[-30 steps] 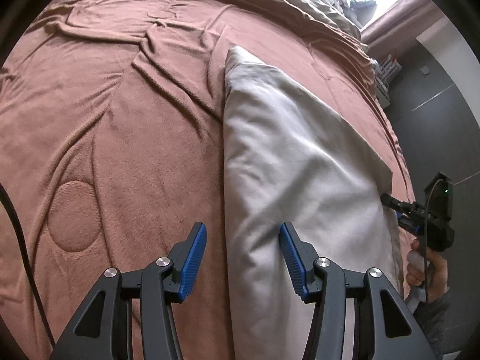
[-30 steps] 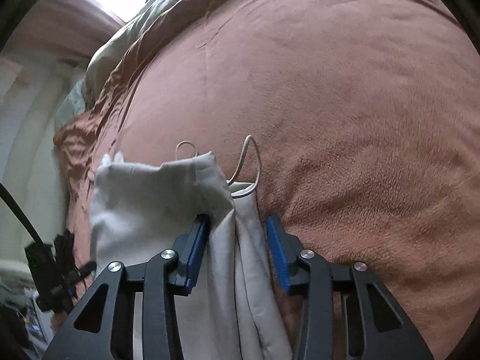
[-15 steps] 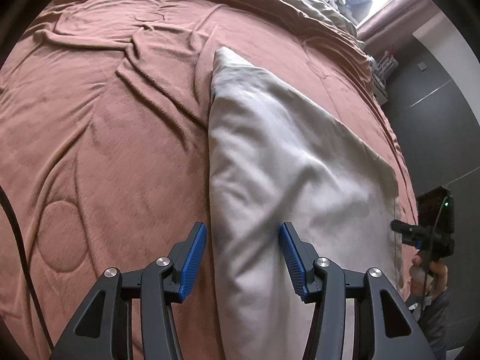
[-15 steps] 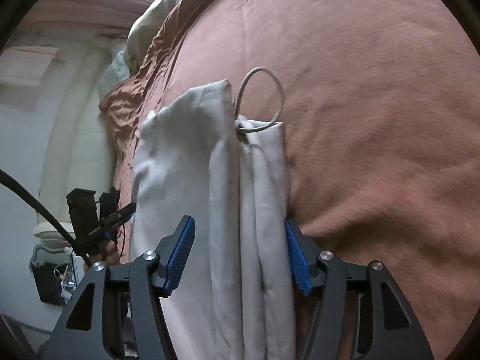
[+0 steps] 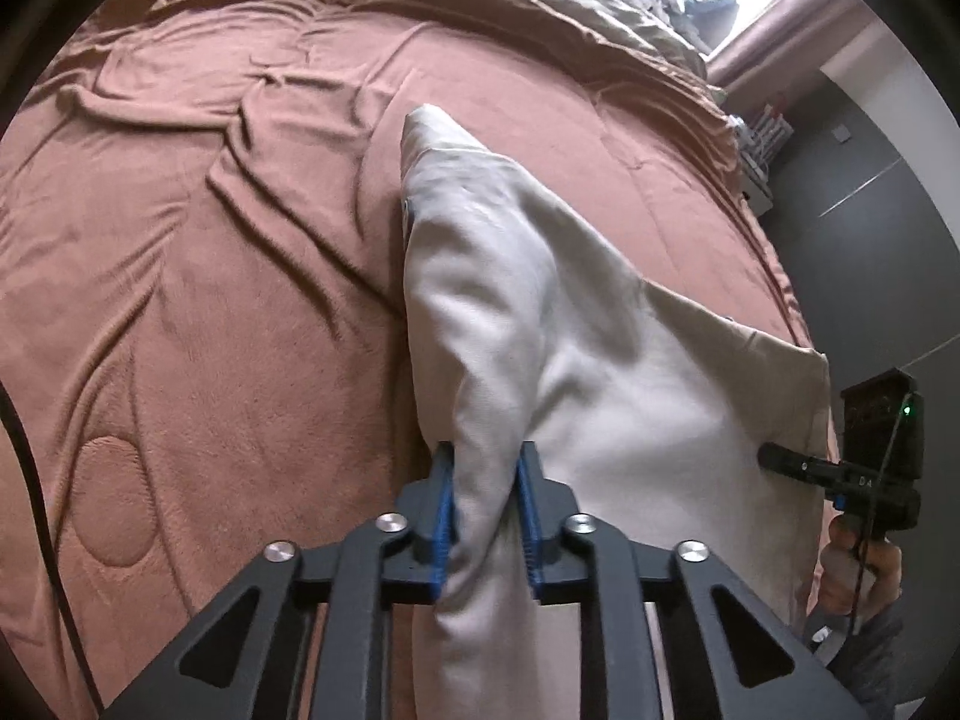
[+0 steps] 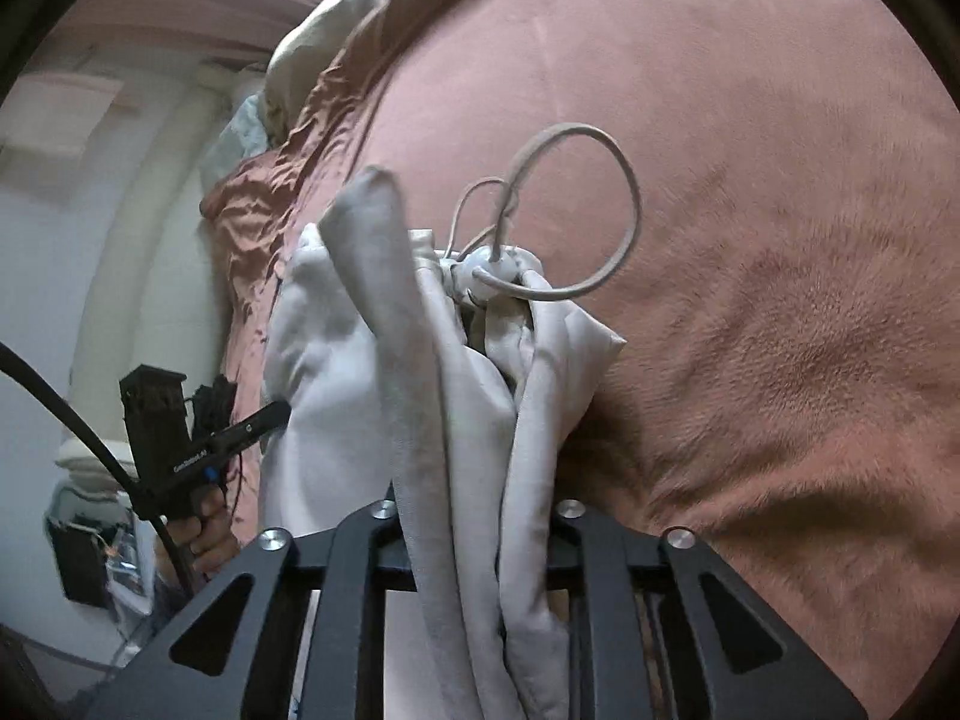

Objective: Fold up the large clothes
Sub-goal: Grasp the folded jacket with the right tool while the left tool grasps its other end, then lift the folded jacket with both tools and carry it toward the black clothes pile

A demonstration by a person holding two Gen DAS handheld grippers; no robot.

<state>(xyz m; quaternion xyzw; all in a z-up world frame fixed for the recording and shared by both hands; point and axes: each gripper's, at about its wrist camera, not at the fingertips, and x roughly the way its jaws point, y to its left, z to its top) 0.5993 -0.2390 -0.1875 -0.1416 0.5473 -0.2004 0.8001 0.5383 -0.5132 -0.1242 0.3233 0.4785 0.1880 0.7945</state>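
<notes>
Since half a second ago both pairs of jaws have just been closing, and each now has cloth bunched between its pads where before the fabric lay flat and loose between open fingers.

From the left wrist camera, the left gripper [image 5: 485, 480] is clamped on a fold of the pale grey garment [image 5: 600, 360], its blue pads [image 5: 443, 504] pressing in from both sides. The pinched fold rises as a ridge running away from the jaws to a pointed corner farther up the brown blanket [image 5: 210, 300], which covers the bed and is creased on the left (a round quilted mark sits at lower left). At the garment's far right edge the right gripper [image 5: 771, 456] meets the cloth, with the person's right hand [image 5: 858, 570] around its handle below.

From the right wrist camera, the right gripper's fingertips are hidden behind several gathered layers of the garment [image 6: 468, 420], which stand squeezed tight between its black fingers, so it is gripping them. A light drawstring [image 6: 600, 228] loops out of the bunched waistband onto the blanket [image 6: 780, 240]. At left the left gripper [image 6: 279, 414] touches the garment's other edge, held by the left hand [image 6: 207, 531].
</notes>
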